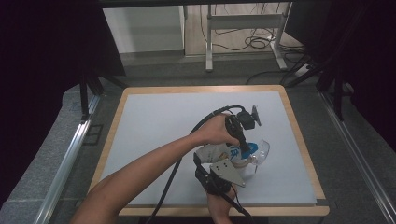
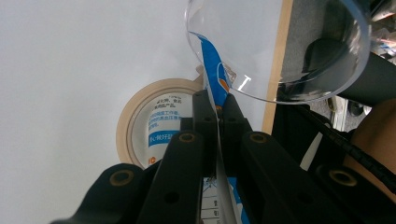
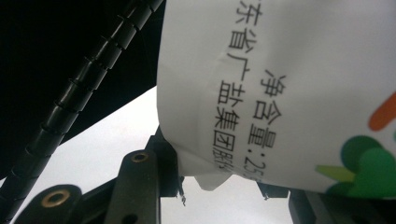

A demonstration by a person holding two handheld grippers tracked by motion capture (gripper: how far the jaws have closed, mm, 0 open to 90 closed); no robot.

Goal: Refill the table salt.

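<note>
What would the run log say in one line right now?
left gripper: shut on bag edge | right gripper: holds bag | glass bowl: by bag mouth | tape roll: on table

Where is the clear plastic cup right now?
In the high view the clear plastic cup lies tilted on the grey mat, right of centre, its mouth against the white and blue bag that both grippers hold; the tape roll sits beneath.

A wooden-edged table (image 1: 299, 140) with a pale grey mat (image 1: 154, 135) is standing on dark grey carpet (image 1: 355, 186). Metal rails (image 1: 65, 163) are running along both sides of it. Beyond it, a white wall panel (image 1: 142, 28) is catching the light, and a grey metal frame (image 1: 243, 23) is standing on a lighter floor, with black cables (image 1: 257, 42) lying coiled there. Black drapes, perhaps curtains (image 1: 42, 56), are darkening both sides.
</note>
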